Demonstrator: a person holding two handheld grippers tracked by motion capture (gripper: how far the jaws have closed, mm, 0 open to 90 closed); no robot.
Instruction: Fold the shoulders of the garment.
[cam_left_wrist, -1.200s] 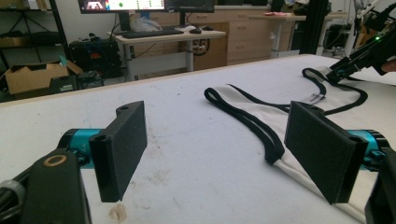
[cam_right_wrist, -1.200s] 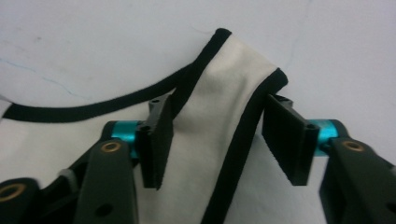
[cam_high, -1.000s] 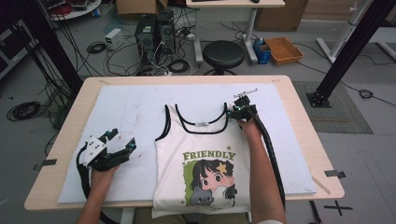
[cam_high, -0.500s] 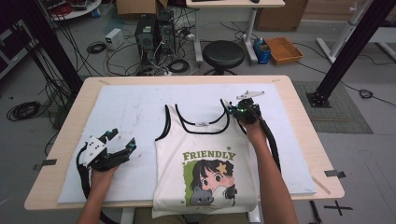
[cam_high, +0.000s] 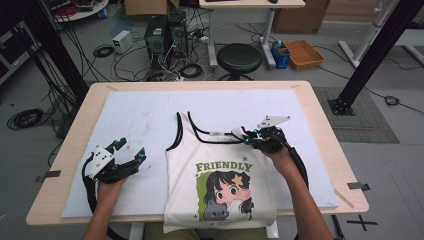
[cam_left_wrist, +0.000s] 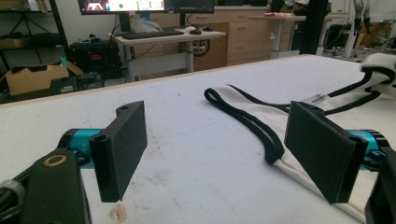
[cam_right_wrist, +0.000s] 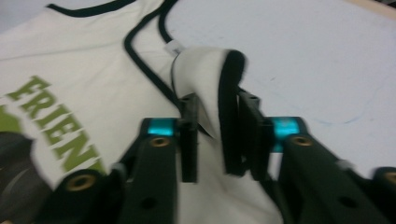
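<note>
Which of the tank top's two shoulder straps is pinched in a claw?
The strap on the person's right, lifted and folded inside the right claw. The other strap lies flat on the table, untouched by the open left claw.

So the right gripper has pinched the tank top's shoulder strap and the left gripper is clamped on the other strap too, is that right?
Not quite. The right gripper does pinch the tank top by its strap, but the left gripper stands open beside the other strap, as the left gripper view shows.

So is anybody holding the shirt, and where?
Yes. The right gripper is shut on the shirt, pinching its black-edged shoulder strap, lifted off the table. The left gripper is open beside the other strap, holding nothing.
</note>
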